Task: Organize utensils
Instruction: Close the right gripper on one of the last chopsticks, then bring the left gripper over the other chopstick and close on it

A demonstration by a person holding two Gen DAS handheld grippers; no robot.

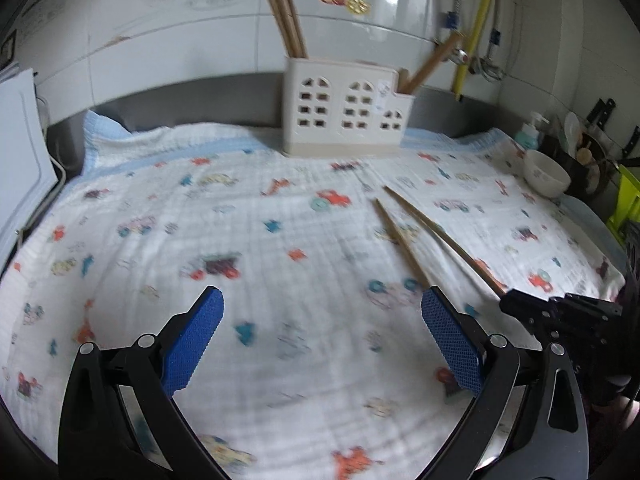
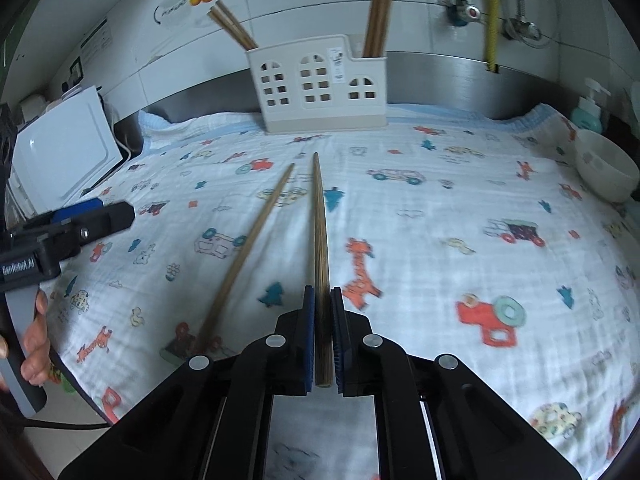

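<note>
L wrist: left gripper (image 1: 322, 332) jaws wide apart, nothing between, over the printed cloth (image 1: 240, 240). Two chopsticks (image 1: 404, 240) lie on the cloth to its right; utensil holder (image 1: 346, 114) at back.
R wrist: right gripper (image 2: 323, 334) clamped on one chopstick (image 2: 320, 240), the other chopstick (image 2: 248, 252) lying just beside.

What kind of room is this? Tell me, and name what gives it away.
Most likely a home kitchen counter. A white utensil holder with chopsticks stands against a tiled wall, water pipes and valves run along that wall, and a white bowl and soap dispenser sit at the side.
</note>
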